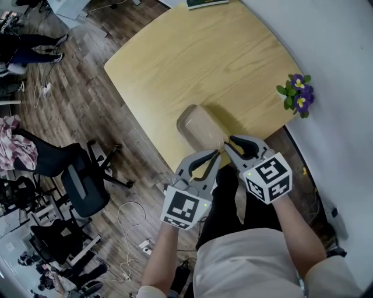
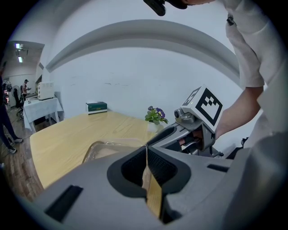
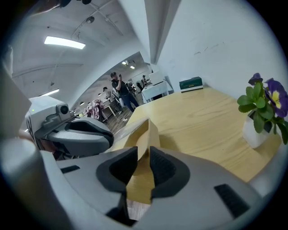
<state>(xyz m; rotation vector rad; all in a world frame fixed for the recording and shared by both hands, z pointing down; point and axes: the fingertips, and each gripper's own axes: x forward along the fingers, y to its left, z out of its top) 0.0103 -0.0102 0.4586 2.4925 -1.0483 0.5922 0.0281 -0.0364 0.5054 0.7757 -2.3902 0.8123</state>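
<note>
A person stands at the near edge of a pale wooden table [image 1: 192, 52], holding a two-jaw gripper in each hand. A tan, partly see-through bag [image 1: 197, 124] lies flat on the table close to that edge, with its near end reaching toward the person.

The left gripper [image 1: 216, 153] has its jaws pressed together on a thin tan edge of the bag. The left gripper view shows the sheet running straight down between the dark ribbed pads. The right gripper [image 1: 228, 145] is likewise clamped on the bag's near end. In the right gripper view, a folded tan lip rises from between its pads. The two sets of jaw tips sit just beside each other.

Judging from this, the hold calls for care. Each gripper should have only its own layer of the edge, gripped deep enough on the pads not to slip. Any pull should be gentle and even, so the thin material does not tear and the bag does not drag off the table.

Both forearms enter from the bottom of the head view and angle inward, forming a narrow V. The marker cubes face upward and the jaws point away from the body, roughly level with the tabletop.

A small potted purple flower [image 1: 298, 93] stands well apart at the table's right edge. A green box [image 1: 207, 3] lies at the far side. An office chair [image 1: 81, 180] stands on the floor to the left.
</note>
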